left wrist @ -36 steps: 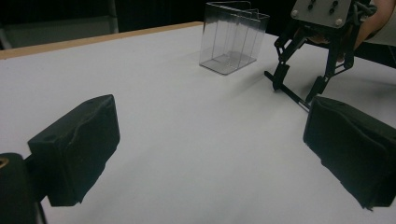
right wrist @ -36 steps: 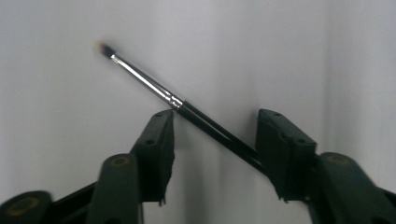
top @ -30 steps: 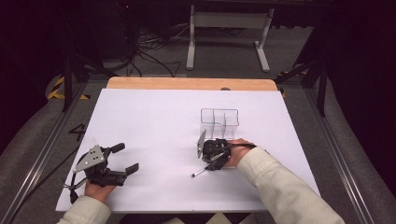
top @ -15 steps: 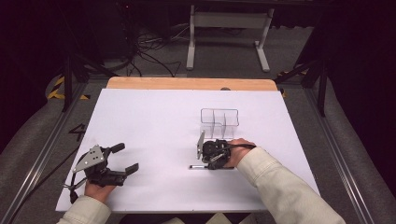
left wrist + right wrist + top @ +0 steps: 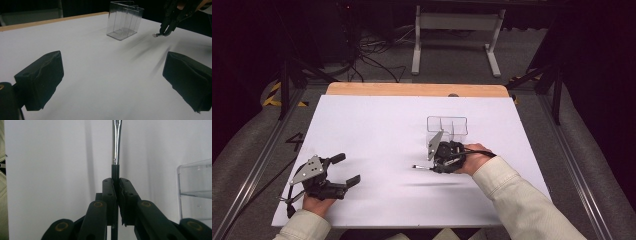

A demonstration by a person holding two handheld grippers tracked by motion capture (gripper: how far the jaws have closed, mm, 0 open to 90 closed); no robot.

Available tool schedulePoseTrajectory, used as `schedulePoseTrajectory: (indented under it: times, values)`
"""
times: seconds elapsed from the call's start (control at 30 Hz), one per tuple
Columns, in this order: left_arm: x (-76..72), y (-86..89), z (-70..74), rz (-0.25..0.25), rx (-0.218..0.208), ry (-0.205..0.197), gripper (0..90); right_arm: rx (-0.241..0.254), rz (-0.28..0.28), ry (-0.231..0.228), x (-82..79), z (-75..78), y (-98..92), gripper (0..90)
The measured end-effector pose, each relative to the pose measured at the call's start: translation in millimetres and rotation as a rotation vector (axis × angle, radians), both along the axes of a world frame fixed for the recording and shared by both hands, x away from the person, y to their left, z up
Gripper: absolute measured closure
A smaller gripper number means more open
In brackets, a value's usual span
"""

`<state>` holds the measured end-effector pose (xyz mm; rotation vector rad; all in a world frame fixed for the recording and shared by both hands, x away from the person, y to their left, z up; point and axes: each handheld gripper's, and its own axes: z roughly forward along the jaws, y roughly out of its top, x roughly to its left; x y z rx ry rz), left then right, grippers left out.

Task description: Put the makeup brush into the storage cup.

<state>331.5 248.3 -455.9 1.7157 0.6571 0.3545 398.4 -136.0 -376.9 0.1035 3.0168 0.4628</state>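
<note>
My right gripper (image 5: 436,166) is shut on a thin tool (image 5: 421,167) with a black handle and a silver shaft (image 5: 117,142). It holds the tool level, a little above the white table (image 5: 377,125), with the tip pointing left. The pads (image 5: 110,192) press on the black handle. The left gripper view shows that gripper (image 5: 167,30) and the tool's pale tip (image 5: 155,35) at the far right. Just behind the right hand stands a clear plastic divided box (image 5: 447,125) (image 5: 123,21), upright. My left gripper (image 5: 348,168) rests near the front left corner, jaws wide open with nothing between them (image 5: 113,77).
A wooden strip (image 5: 412,90) edges the table's far side. Beyond it are a dark floor with cables (image 5: 362,60) and a metal stand (image 5: 457,35). The tool casts a shadow (image 5: 432,184) on the sheet in front of the right hand.
The right gripper has risen with the tool, which went from slanting down to the table to level; its shadow has dropped away from it. The left gripper has stayed in place.
</note>
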Motion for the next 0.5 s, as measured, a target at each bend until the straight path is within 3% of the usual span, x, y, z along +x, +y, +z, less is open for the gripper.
schedulePoseTrajectory:
  times: [0.5]
  values:
    - [0.1, -0.1, 0.0, 0.003, -0.001, -0.001, 3.9, 0.152, -0.045, -0.059, -1.6, 24.7, -12.7, 84.1]
